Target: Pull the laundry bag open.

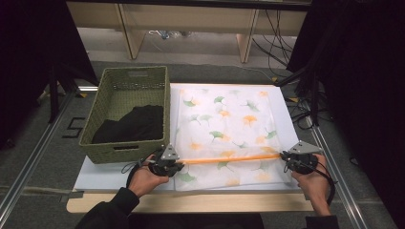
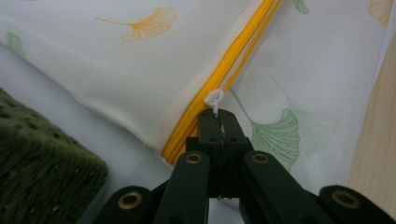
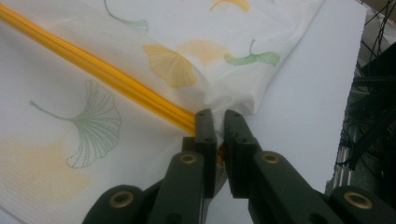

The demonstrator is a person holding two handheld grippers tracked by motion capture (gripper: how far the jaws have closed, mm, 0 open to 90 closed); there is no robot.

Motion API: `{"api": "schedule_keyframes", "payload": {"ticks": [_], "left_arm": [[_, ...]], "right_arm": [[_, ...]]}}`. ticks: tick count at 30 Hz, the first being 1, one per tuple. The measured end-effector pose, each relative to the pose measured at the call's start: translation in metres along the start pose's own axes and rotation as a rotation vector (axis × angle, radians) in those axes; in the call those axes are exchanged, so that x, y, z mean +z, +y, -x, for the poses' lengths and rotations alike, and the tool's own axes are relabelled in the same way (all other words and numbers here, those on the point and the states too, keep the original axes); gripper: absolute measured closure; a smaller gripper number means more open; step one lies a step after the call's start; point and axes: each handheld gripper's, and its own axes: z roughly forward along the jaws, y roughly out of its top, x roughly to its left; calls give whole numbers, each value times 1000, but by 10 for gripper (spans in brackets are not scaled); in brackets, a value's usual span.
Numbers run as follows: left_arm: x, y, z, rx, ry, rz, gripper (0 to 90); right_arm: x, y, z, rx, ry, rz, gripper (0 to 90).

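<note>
2 tools work at opposite ends of 1 orange zipper [image 1: 224, 158] on a white mesh bag [image 1: 229, 129] printed with green and orange ginkgo leaves. In the high view the bag lies flat on the white worktop [image 1: 105, 176] in the middle of the frame, the zipper running across its lower part. The left tool [image 1: 173, 167], at lower centre-left, is clenched on the small white zipper pull [image 2: 215, 99]; the left gripper view shows the pull pinched between its closed black jaws, at the zipper's near end. The right tool [image 1: 285, 157], at lower right, is clamped on the bag's fabric at the zipper's other end, as the right gripper view shows. 1 green woven basket [image 1: 125, 143] sits just beside the bag in the left half of the frame, with dark cloth [image 1: 131, 124] inside it.
</note>
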Motion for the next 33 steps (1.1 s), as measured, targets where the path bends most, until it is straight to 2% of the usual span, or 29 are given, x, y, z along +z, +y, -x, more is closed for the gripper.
{"api": "schedule_keyframes", "payload": {"ticks": [4, 7, 8, 11, 13, 15, 17, 18, 19, 20, 21, 23, 24, 25, 26, 27, 28, 29, 30, 33], "left_arm": [[-3, -6, -2, -15, 1, -8, 900], [-6, -10, -4, -27, 11, -12, 900], [-8, -11, -5, -17, 19, -20, 900], [-10, -17, -9, -29, 35, -30, 900], [-10, -18, -10, -23, 39, -28, 900], [-10, -18, -9, -43, 35, -28, 900], [-11, -17, -8, -33, 40, -27, 900], [-11, -16, -8, -34, 38, -30, 900], [-11, -16, -8, -43, 41, -30, 900], [-11, -15, -9, -33, 41, -23, 900], [-10, -14, -9, -41, 45, -21, 900], [-9, -13, -6, -57, 41, -22, 899], [-8, -12, -5, -53, 32, -18, 899], [-8, -11, -3, -57, 25, -15, 899], [-6, -9, -2, -39, 26, -9, 898], [-4, -9, -1, -62, 29, -16, 898], [-4, -9, -1, -62, 29, -16, 898], [-3, -8, -1, -46, 26, -24, 898], [-2, -9, -1, -65, 29, -22, 898], [3, -9, -3, -63, 34, -40, 896]], "right_arm": [[-1, 0, 0, -6, -8, -6, 862], [2, -1, 1, -14, 9, -6, 862], [2, -1, 1, -4, 7, -13, 861], [3, -3, 1, 5, 10, -17, 862], [4, -3, 2, -4, 10, -14, 862], [3, -3, 1, -6, 0, -20, 862], [4, -4, 0, -9, 15, -29, 861], [4, -4, 0, -1, 3, -28, 861], [5, -4, 0, 9, 16, -34, 861], [6, -6, 2, -12, 18, -39, 861], [6, -6, 2, -12, 18, -39, 861], [7, -8, 1, 0, 17, -51, 861], [7, -11, 2, 22, 20, -78, 861], [7, -11, 2, 22, 20, -78, 861], [8, -15, 5, 19, 36, -91, 860], [9, -16, 5, 25, 42, -98, 860], [9, -16, 5, 25, 42, -98, 860], [10, -18, 6, 38, 48, -104, 859], [10, -19, 6, 50, 53, -107, 858], [10, -20, 6, 59, 58, -119, 850]]}}
